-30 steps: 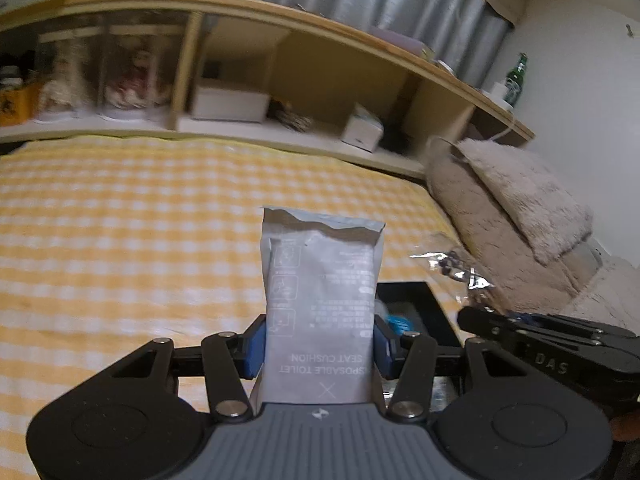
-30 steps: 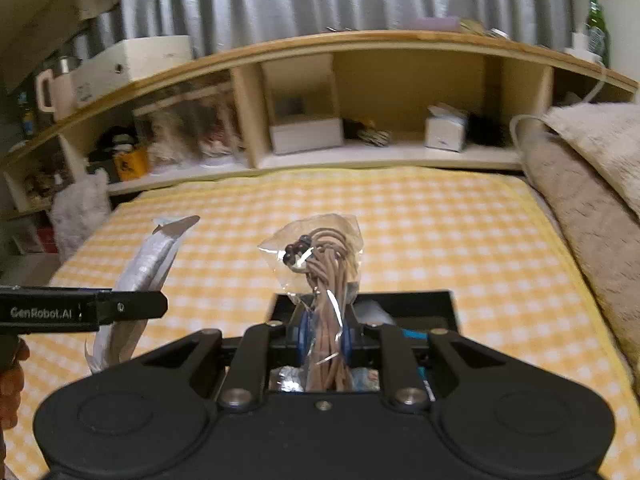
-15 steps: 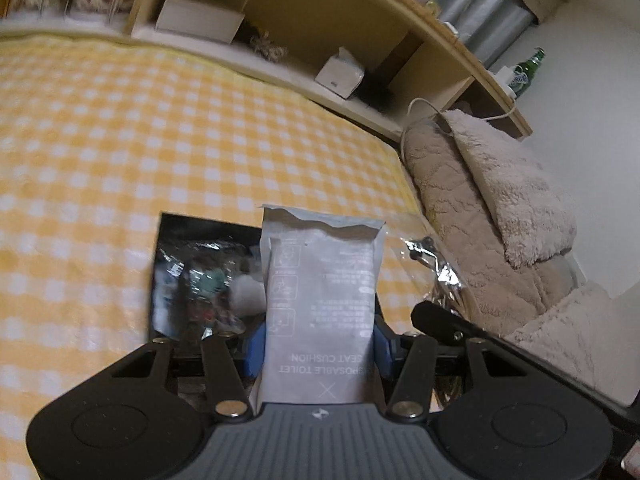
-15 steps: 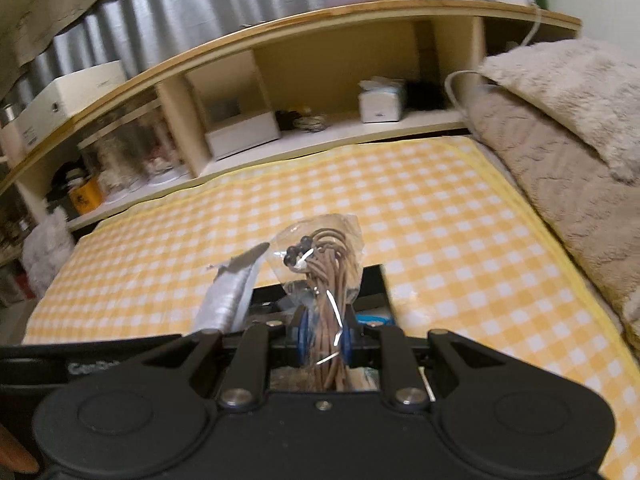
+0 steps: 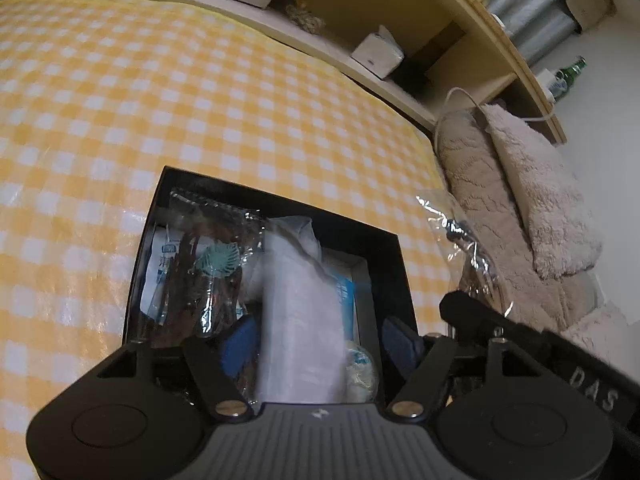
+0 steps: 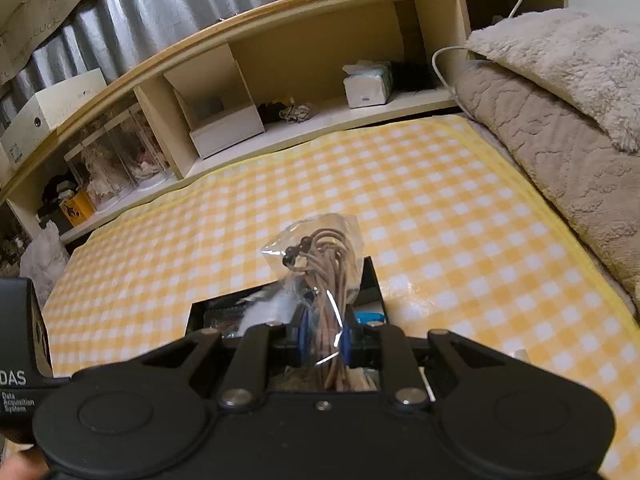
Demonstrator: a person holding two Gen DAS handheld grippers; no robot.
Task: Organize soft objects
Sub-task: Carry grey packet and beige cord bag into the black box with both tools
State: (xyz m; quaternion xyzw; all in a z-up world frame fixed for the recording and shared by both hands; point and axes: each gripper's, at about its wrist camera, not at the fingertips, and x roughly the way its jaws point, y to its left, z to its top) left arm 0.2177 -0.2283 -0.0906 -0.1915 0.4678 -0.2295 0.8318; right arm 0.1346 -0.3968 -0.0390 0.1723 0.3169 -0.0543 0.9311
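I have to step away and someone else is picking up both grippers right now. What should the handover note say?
Left gripper: open, jaws apart over the black box; the grey packet sits blurred between them, apparently dropping in.
Right gripper: shut on the clear bag of brown cords, held upright above the box's near edge.
Box: on the yellow checked cloth, already holding several wrapped soft items, including a clear pouch with a teal leaf print.
Done: grey packet released.
Left: lower the cord bag into the box and release it.
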